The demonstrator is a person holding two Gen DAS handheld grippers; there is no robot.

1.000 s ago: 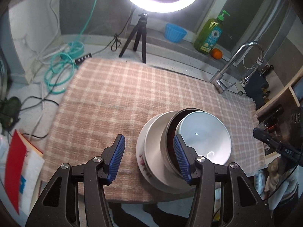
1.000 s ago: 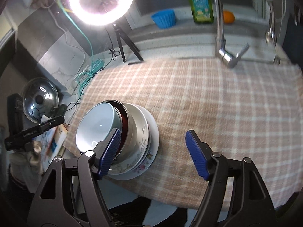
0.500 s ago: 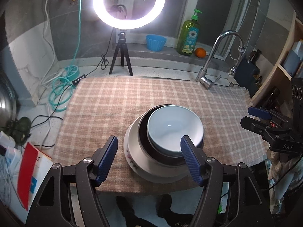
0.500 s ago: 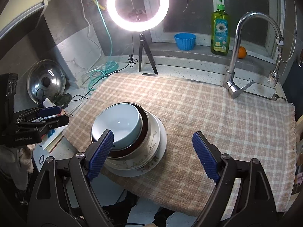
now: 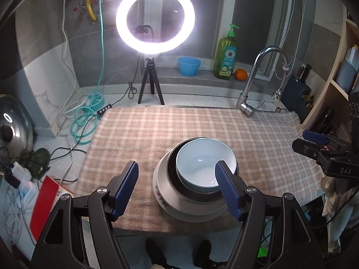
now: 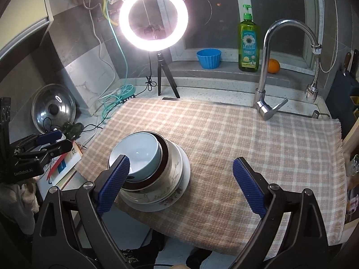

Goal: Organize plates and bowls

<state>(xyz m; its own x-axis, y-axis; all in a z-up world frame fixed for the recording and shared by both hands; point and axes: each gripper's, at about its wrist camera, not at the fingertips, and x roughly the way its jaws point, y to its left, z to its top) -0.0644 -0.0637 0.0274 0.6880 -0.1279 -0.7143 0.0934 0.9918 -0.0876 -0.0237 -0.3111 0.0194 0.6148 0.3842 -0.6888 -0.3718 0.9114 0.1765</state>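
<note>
Left wrist view: left gripper (image 5: 176,173) jaws wide, empty; pale blue ceramic bowl (image 5: 205,164) nested atop the stacked white plates (image 5: 170,199) on the checked-cloth worktop (image 5: 157,130). Right gripper (image 6: 180,170) jaws opening, empty. Back away straight, without nudging the stack.

Left black two-finger gripper with ribbed blue pads (image 5: 176,183): tilted downward, jaws apart, nothing pressed between the pads. Right black two-finger gripper with ribbed blue pads (image 6: 179,183): likewise tilted downward, jaws opening wide and empty. Each gripper appears at the edge of the other's view.
</note>
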